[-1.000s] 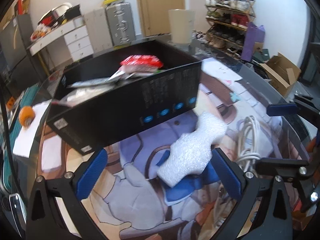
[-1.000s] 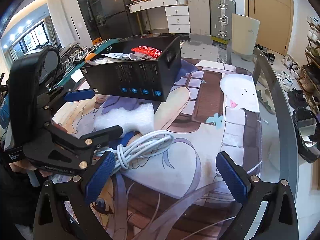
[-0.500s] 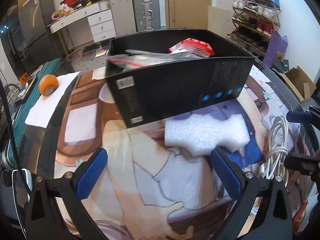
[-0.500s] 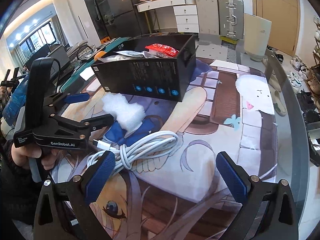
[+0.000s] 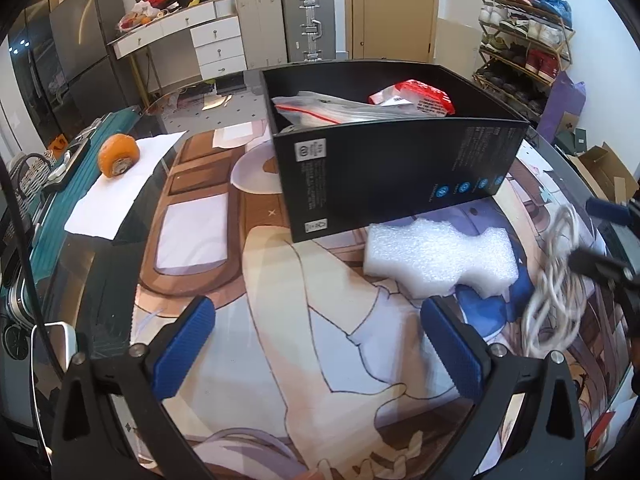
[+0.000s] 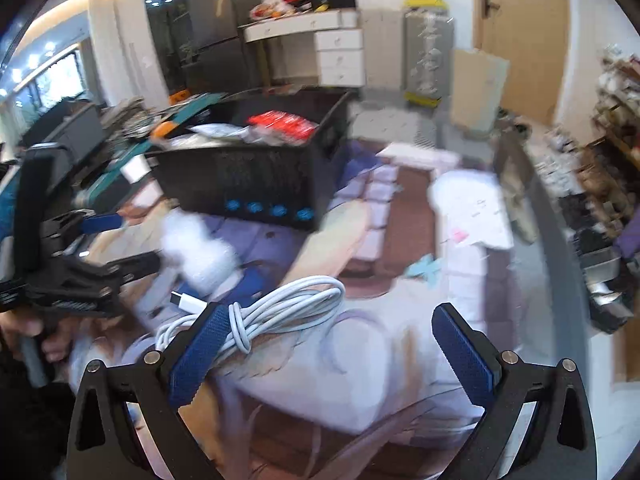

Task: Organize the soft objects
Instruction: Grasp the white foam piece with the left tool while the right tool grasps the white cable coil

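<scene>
On the far left a half orange [image 5: 119,155] sits on a white sheet of paper [image 5: 120,184] at the edge of the glass table [image 5: 100,248], which carries a printed anime mat [image 5: 280,300]. The left gripper [image 5: 320,348] hovers low over that mat with its blue-padded fingers [image 5: 186,350] spread wide and nothing between them.

Further right stands the black cardboard box [image 5: 392,176], open on top. Its near side carries blocks of small white print, too fine to read, and a row of round blue icons [image 5: 464,188]. Inside lie a clear zip bag with a red seal line [image 5: 320,110] and a red-and-white packet [image 5: 416,100] whose lettering cannot be made out.

Right against the box's lower right corner, on the mat, lies the white foam block [image 5: 440,260], ahead of the left gripper's right finger and slightly beyond it. Just beside the foam, further right, is a coiled white charging cable [image 6: 280,308], its USB plug [image 6: 188,302] pointing left.

The right gripper [image 6: 334,350] hangs over the cable with its fingers [image 6: 200,352] held apart; the left one overlaps the coil, gripping nothing. That view is blurred.

Behind, a white desk with drawers [image 5: 208,40], silver suitcases [image 5: 308,24], a wooden door [image 5: 392,8] and a shoe rack [image 5: 520,40] line the wall.
</scene>
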`<state>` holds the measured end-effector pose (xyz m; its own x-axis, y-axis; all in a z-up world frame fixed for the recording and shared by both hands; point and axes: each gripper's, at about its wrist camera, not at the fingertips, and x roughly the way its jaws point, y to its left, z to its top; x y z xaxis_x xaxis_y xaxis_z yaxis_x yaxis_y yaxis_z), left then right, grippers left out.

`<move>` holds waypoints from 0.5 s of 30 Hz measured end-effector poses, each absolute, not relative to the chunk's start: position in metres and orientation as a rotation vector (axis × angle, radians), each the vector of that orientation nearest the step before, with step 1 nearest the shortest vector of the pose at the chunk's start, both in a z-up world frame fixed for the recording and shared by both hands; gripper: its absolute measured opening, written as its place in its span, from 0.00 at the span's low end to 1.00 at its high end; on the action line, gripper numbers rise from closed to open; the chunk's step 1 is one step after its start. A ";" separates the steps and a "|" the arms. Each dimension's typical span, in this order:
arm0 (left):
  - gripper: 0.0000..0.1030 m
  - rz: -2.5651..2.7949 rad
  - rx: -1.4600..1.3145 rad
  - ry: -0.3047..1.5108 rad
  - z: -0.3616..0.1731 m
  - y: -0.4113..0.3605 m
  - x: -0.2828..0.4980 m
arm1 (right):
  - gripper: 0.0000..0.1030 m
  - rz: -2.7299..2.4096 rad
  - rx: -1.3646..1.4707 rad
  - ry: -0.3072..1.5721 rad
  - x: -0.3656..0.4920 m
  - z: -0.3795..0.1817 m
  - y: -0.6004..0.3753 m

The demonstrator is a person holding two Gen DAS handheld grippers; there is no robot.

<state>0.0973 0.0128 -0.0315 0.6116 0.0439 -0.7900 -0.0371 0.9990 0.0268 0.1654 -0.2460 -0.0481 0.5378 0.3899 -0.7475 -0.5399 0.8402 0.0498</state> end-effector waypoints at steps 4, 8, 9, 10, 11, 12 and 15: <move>1.00 0.032 0.018 0.909 -0.031 0.007 0.096 | 0.99 0.485 -0.179 0.818 0.172 -0.047 -0.250; 1.00 0.029 0.019 0.909 -0.031 0.006 0.097 | 0.99 0.526 -0.144 0.840 0.172 -0.045 -0.253; 1.00 0.028 0.018 0.909 -0.031 0.007 0.097 | 0.99 0.545 -0.129 0.845 0.172 -0.044 -0.253; 1.00 0.027 0.017 0.909 -0.031 0.006 0.097 | 0.99 0.561 -0.115 0.852 0.172 -0.044 -0.252; 1.00 0.027 0.018 0.910 -0.031 0.007 0.097 | 0.99 0.574 -0.102 0.865 0.171 -0.044 -0.250; 1.00 0.028 0.018 0.909 -0.031 0.006 0.097 | 0.99 0.588 -0.089 0.882 0.171 -0.045 -0.247; 1.00 0.026 0.016 0.909 -0.031 0.006 0.096 | 0.99 0.633 -0.079 0.906 0.168 -0.049 -0.234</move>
